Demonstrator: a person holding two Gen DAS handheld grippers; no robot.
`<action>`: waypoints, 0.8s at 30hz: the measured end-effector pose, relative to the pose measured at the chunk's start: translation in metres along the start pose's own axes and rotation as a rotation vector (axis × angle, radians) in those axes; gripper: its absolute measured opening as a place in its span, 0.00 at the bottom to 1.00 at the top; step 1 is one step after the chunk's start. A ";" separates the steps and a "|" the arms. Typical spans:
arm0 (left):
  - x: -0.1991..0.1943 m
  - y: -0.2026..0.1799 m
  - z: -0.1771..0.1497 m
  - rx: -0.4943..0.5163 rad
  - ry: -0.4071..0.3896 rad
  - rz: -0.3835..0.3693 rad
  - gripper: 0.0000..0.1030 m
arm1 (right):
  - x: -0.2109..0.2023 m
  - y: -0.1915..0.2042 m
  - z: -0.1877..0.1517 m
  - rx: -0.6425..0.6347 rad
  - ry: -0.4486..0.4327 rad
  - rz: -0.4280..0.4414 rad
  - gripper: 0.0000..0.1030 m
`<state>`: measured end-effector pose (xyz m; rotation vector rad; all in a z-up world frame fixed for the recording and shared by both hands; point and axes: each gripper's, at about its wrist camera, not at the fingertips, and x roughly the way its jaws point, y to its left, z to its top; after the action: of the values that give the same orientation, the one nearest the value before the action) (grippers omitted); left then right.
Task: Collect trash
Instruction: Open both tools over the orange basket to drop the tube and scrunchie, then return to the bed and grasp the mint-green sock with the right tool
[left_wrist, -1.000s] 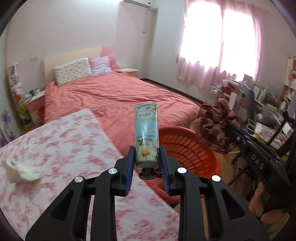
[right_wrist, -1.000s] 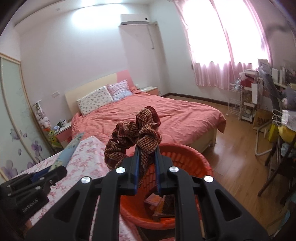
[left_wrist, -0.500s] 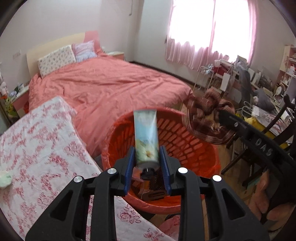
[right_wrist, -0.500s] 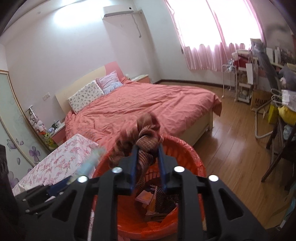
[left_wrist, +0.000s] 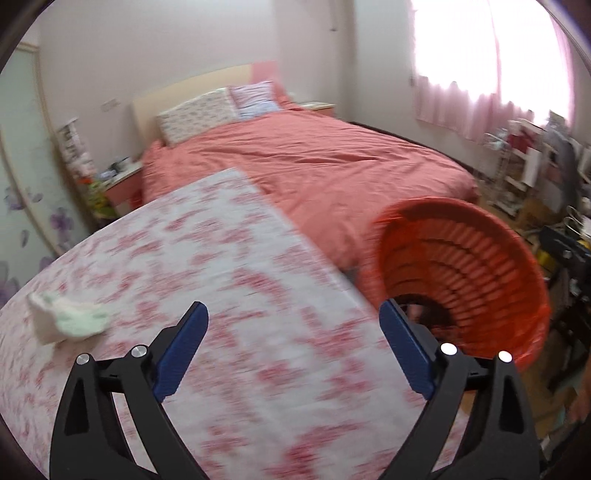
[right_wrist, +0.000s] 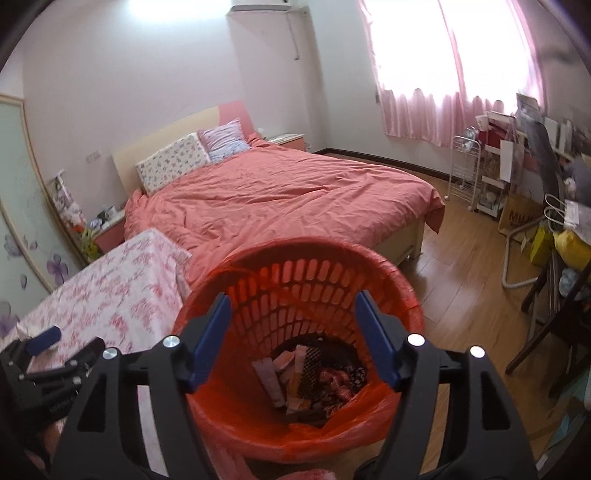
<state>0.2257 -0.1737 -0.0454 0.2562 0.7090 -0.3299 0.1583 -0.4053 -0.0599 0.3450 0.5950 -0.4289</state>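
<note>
My left gripper (left_wrist: 291, 343) has just been opening its jaws. They stand wide now and nothing is between them. It points down at the near part of the table. My right gripper (right_wrist: 293, 334) has just been opening too. Its jaws are fairly wide and empty, and it hangs right over the mouth of the basket.

The biggest thing in the room is the bed (right_wrist: 280, 199) with its pink cover, on the far side. Nearer to me, on the left, is the table (left_wrist: 221, 280) with a cloth of red flowers. The orange basket (right_wrist: 400, 282) stands on the floor just beside the table's right edge, between the table and the bed. It has an orange bag inside it.

At the bottom of the basket I see a small pile of trash (right_wrist: 314, 376): some flat packets and a bit of dark patterned cloth. I cannot tell each piece apart.

One small thing is left on the table: a crumpled white and green wad (left_wrist: 64, 321), near the left edge, well apart from the basket.

So I think most of the job is done. The wad looks like the last piece to pick up, and my left gripper is the closer one.
</note>
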 end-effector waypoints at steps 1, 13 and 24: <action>-0.001 0.012 -0.004 -0.017 0.002 0.023 0.90 | -0.002 0.003 0.000 -0.009 0.004 0.005 0.66; -0.013 0.155 -0.044 -0.244 0.034 0.251 0.90 | 0.001 0.116 -0.036 -0.203 0.090 0.149 0.66; -0.034 0.258 -0.082 -0.417 0.036 0.377 0.90 | 0.016 0.258 -0.065 -0.364 0.179 0.367 0.50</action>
<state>0.2505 0.0977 -0.0520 -0.0036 0.7317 0.1838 0.2641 -0.1611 -0.0710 0.1379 0.7523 0.0666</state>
